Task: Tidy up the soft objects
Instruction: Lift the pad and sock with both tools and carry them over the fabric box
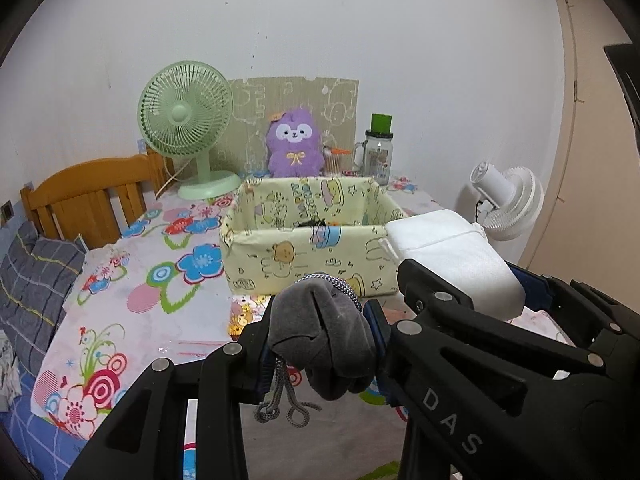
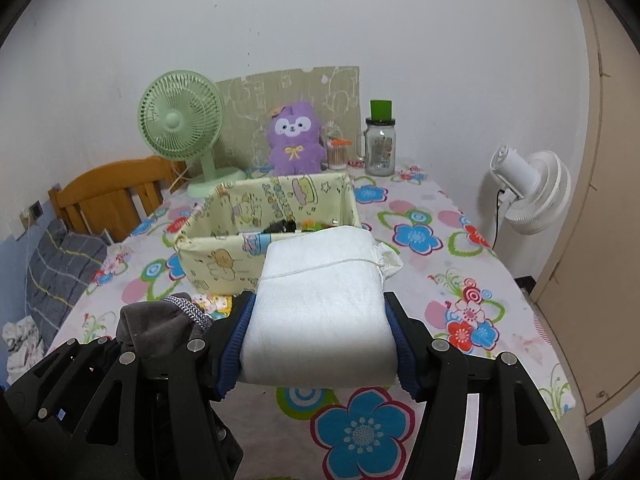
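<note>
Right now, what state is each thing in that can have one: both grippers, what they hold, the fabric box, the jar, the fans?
left gripper: shut on grey pouch
grey pouch: held above the table, drawstring dangling
right gripper: shut on white bundle
white bundle: folded, tied with thread, held in front of the box
fabric box: open-topped, a few items inside
glass jar: upright, lid on
green fan: upright; running or not, cannot tell
white fan: facing away

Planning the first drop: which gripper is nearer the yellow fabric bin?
Right. The right gripper, with the white bundle, reaches almost to the bin; the left gripper, holding the gray pouch, sits farther back.
</note>
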The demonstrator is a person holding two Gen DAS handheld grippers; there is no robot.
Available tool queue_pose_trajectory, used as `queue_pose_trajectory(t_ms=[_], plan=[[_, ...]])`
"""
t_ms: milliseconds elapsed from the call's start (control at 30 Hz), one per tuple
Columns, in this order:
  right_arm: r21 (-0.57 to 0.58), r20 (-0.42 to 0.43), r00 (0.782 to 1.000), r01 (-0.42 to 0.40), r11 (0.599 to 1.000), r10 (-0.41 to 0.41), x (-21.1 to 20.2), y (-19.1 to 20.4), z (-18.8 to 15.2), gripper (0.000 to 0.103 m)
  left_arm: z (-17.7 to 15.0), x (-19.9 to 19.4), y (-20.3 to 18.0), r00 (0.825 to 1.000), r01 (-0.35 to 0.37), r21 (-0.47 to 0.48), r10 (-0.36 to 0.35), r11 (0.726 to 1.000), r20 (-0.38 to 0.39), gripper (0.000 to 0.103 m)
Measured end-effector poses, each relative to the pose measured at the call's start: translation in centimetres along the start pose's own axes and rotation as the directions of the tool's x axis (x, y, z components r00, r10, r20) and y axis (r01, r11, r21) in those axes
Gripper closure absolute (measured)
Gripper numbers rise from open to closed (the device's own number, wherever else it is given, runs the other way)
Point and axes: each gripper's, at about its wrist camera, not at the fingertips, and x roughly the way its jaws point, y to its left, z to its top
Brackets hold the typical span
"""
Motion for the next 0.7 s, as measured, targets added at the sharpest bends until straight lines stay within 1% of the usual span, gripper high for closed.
queue_pose_trajectory(t_ms=[467, 700], plan=[[0.002, 0.054, 0.998, 0.014, 1.000, -0.014, -2.6, 0.5, 3.3, 0.038, 3.3, -2.1, 0.2, 0.999, 0.005, 0.009, -0.006, 1.000, 0.053, 0.062], [0.000, 0.065, 0.998, 0.005, 1.000, -0.005, -2.5, 0.9, 5.1, 0.038, 5.1, -2.1, 0.5, 0.998, -0.005, 0.010, 0.005, 1.000, 0.069, 0.062]])
